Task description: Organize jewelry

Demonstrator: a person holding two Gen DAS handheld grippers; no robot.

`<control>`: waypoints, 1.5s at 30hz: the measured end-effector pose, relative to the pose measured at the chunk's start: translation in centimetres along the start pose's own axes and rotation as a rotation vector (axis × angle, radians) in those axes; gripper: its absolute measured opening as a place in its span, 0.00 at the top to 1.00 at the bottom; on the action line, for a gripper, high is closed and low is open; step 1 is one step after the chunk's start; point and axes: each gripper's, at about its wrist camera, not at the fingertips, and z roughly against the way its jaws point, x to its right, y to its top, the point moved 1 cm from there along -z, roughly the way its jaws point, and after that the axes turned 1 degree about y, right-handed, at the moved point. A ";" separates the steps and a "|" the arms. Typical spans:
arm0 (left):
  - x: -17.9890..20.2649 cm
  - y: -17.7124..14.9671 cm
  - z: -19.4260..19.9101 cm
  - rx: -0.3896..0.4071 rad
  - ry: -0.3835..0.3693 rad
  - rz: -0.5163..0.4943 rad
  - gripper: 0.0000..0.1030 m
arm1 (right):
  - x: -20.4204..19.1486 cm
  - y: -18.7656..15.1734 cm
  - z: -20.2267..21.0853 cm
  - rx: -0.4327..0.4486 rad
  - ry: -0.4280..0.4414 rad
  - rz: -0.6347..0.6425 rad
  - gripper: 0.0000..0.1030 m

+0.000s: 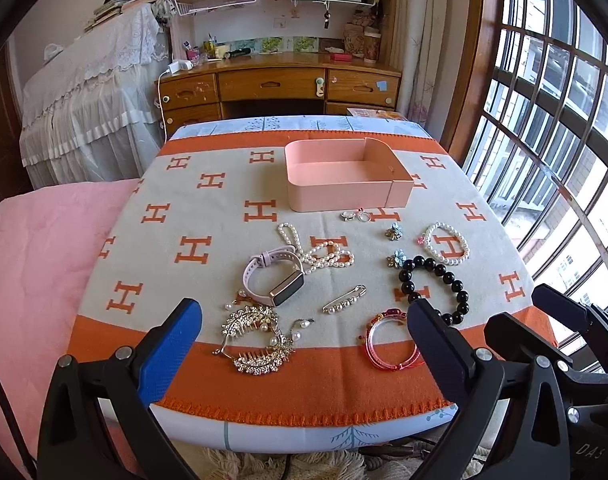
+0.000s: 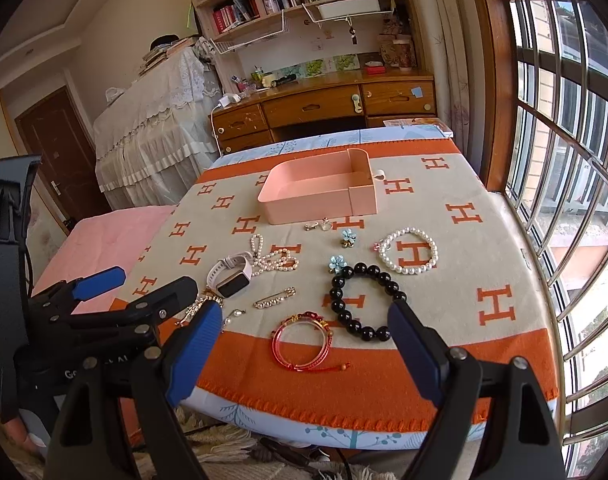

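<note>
Your left gripper [image 1: 304,344]: jaws spread, empty; rhinestone hair combs [image 1: 256,340] just ahead between tips. Your right gripper [image 2: 300,344]: spread, empty; red bangle [image 2: 302,340] between tips, nearer this hand. Pink tray [image 1: 304,192] far ahead, beyond jewelry.
</note>
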 end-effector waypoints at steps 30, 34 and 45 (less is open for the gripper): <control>0.8 0.7 -2.6 -0.045 0.049 -0.042 0.02 | 0.9 0.1 -2.3 -0.038 -0.002 -0.001 0.25; 0.7 1.2 -3.6 -0.057 0.045 -0.052 0.01 | 1.1 0.6 -3.0 -0.055 -0.006 -0.002 0.27; 0.5 2.4 -7.0 -0.112 0.015 -0.068 0.01 | 2.3 1.6 -5.7 -0.122 -0.021 -0.031 0.33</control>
